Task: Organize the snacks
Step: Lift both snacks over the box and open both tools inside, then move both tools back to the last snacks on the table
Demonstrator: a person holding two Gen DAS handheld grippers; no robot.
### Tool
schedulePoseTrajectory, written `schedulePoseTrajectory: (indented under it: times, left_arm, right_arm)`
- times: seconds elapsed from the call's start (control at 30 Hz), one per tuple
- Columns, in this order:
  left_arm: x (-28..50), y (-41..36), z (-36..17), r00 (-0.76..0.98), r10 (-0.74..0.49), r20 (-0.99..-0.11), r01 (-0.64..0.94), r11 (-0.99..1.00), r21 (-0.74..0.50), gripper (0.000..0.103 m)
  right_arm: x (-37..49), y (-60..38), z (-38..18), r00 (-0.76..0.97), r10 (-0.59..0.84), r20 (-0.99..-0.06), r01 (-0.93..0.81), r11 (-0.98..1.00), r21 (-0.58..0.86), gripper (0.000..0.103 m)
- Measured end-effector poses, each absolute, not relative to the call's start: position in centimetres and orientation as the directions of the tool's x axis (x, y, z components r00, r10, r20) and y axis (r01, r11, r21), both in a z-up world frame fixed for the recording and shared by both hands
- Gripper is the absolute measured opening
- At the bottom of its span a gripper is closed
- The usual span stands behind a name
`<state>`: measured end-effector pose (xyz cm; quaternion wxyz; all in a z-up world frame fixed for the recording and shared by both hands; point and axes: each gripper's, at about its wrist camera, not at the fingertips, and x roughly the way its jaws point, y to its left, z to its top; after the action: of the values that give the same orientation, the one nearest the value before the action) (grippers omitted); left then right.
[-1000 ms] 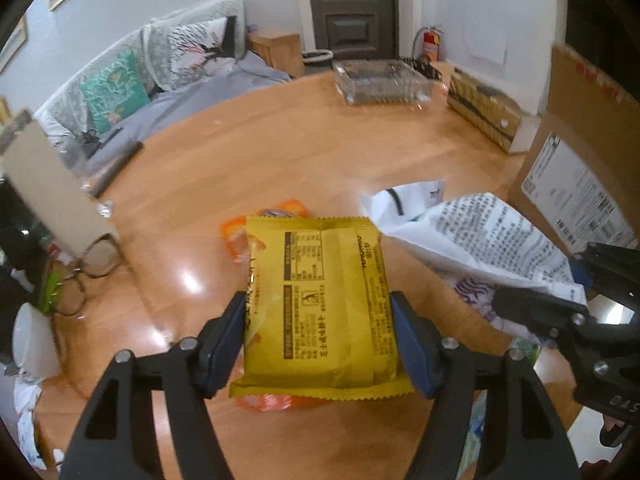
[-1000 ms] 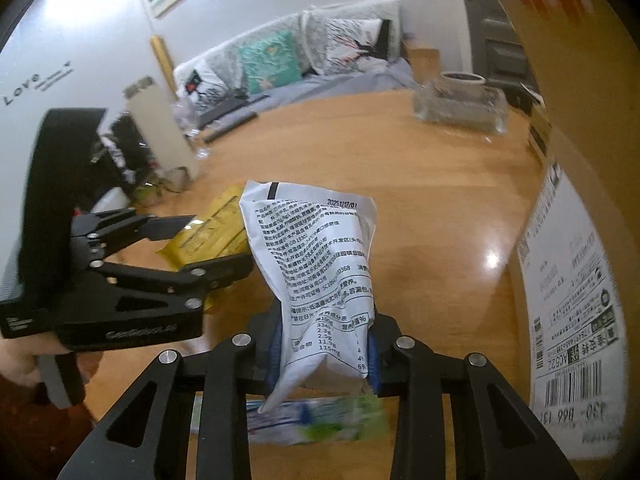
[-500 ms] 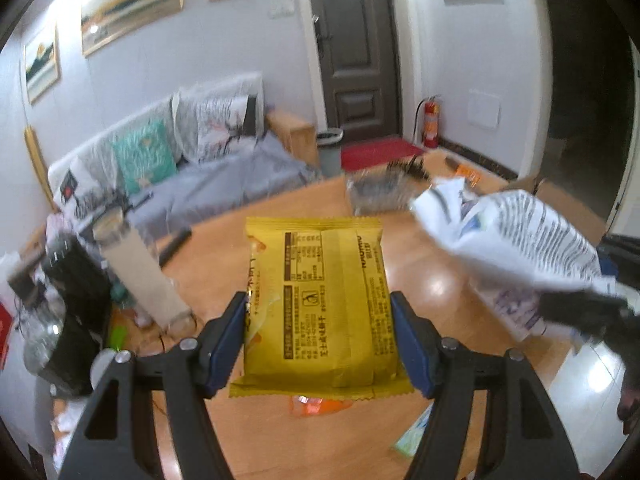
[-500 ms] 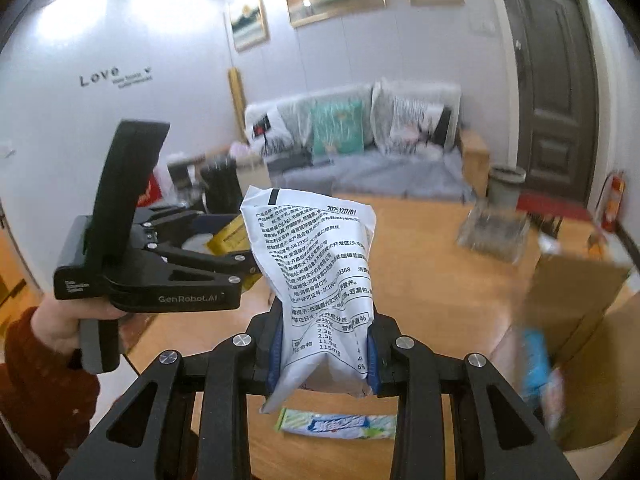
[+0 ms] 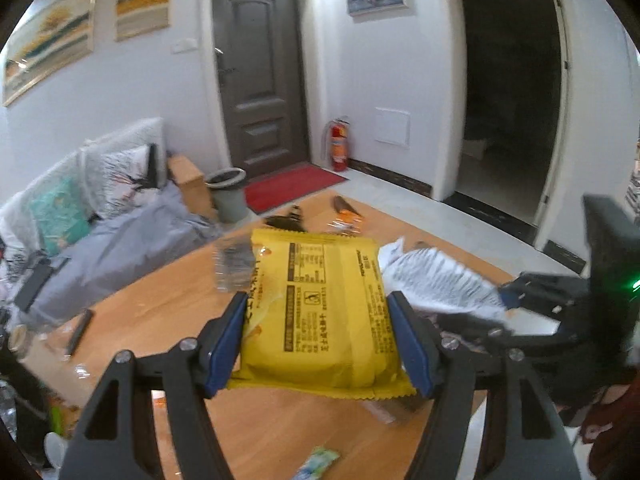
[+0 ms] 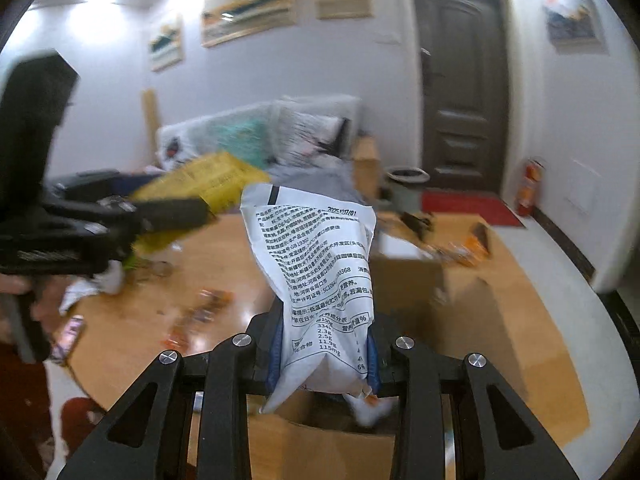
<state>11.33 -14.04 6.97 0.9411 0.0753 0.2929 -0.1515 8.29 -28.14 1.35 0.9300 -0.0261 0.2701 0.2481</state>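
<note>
Left gripper (image 5: 320, 340) clamps a yellow snack pack (image 5: 320, 312) flat by its sides; right gripper (image 6: 324, 348) pinches a white printed snack bag (image 6: 320, 280) low, both aloft over the wooden table (image 5: 160, 320). Cardboard box (image 6: 332, 444) sits below the bag: best lowered w/ firm grip, released one at a time.

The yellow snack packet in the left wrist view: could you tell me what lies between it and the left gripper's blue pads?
Nothing: in the left wrist view the pads press directly on both sides of the yellow snack packet.
</note>
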Motion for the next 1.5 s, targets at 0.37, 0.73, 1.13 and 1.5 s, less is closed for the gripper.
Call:
schedulePoseTrajectory:
  times: [0.37, 0.73, 1.13, 1.5]
  left_arm:
    - [16.4, -23.1, 2.3, 0.661, -0.284, -0.694, 0.448, 0.892, 0.061, 0.066]
    - [17.7, -23.2, -1.0, 0.63, -0.246, -0.736, 0.453, 0.887, 0.091, 0.086]
    - [13.8, -15.7, 3.7, 0.751, -0.187, -0.634, 0.314, 0.945, 0.093, 0.094]
    - [8.2, -3.4, 3.8, 0.796, 0.032, -0.604, 0.068, 0.988, 0.142, 0.094]
  right_arm:
    - [13.8, -31.5, -5.5, 0.633, 0.401, -0.662, -0.441, 0.89, 0.117, 0.028]
    - [14.0, -32.0, -6.7, 0.617, 0.384, -0.687, -0.458, 0.885, 0.084, 0.052]
    - [8.5, -30.1, -1.4, 0.68, 0.491, -0.545, -0.553, 0.831, 0.06, 0.077]
    - [0.6, -21.1, 1.9, 0.527, 0.716, -0.459, -0.779, 0.622, 0.075, 0.063]
